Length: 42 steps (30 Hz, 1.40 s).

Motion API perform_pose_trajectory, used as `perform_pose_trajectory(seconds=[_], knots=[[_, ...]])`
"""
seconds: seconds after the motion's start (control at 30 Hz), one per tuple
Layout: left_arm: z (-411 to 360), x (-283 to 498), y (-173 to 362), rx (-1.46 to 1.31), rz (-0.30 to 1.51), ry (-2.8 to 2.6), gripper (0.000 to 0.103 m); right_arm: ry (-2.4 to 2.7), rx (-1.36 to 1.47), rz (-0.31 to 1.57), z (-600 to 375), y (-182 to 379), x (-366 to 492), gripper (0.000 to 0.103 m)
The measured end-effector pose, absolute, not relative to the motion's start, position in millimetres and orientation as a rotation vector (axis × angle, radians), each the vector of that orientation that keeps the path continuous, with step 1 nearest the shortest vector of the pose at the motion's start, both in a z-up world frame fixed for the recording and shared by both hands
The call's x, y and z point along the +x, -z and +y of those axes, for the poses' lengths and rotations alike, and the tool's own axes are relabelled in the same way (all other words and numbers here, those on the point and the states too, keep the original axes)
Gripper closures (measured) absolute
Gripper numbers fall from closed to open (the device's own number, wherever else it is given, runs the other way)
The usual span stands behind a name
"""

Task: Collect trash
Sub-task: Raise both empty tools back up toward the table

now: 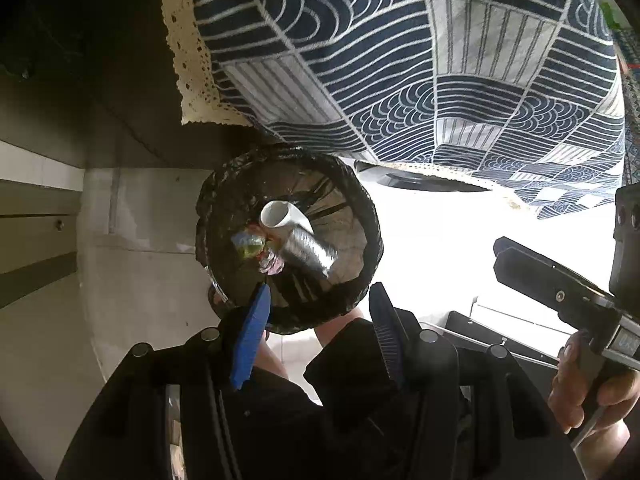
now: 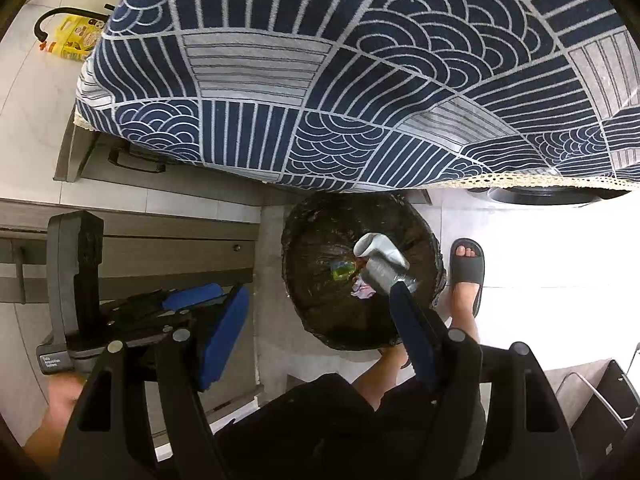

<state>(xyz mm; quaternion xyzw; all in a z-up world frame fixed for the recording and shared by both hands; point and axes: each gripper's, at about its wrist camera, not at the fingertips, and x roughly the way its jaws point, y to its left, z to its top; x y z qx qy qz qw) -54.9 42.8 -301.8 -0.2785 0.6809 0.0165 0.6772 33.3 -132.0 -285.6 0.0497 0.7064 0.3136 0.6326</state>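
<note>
A round trash bin with a black liner [image 1: 362, 216] stands on the floor below the table edge; it also shows in the right wrist view [image 2: 308, 304]. Inside lie a white cup [image 1: 280, 216], a silver can [image 1: 310, 254], a green-yellow wrapper [image 1: 250, 246] and a pink scrap [image 1: 272, 266]. The same cup [image 2: 374, 246] and can [image 2: 382, 270] show in the right wrist view. My left gripper [image 1: 318, 304] is open and empty above the bin's near rim. My right gripper [image 2: 320, 312] is open and empty above the bin.
A table with a navy-and-white patterned cloth [image 2: 360, 80] overhangs the bin. A person's foot in a grey slipper [image 2: 466, 268] stands right of the bin. A grey cabinet with drawers [image 2: 140, 248] is on the left. A yellow bottle [image 2: 76, 38] lies on the floor beyond.
</note>
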Motion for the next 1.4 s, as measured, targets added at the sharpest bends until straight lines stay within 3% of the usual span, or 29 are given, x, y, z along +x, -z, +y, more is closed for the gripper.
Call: perform_pose_trajectory(seconds=[0.27,0.37,0.47,0.63,0.73,0.8,0.9,1.4], knots=[[56,-50,275,-0.595,1.469,-0.025,0.053,-0.728,0.081,1.568,-131,256,30,0.030],[58,-50,261,-0.562,1.444,-0.011,0.053,-0.722,0.063,1.528,-129,242,31,0.023],[60,-51,243,-0.539,1.411,0.010,0.037,-0.713,0.062,1.497,-129,229,32,0.022],[60,-54,217,-0.497,1.372,0.041,0.034,-0.696,0.067,1.440,-132,205,28,0.014],[61,-56,193,-0.452,1.314,0.034,0.025,-0.682,0.073,1.396,-135,187,26,0.011],[63,-56,175,-0.429,1.271,0.044,0.014,-0.672,0.080,1.313,-139,165,23,0.009],[67,-54,151,-0.408,1.212,0.068,0.007,-0.655,0.097,1.229,-145,134,21,0.005],[74,-28,54,-0.395,0.997,0.089,0.007,-0.578,0.116,0.816,-184,12,57,0.005]])
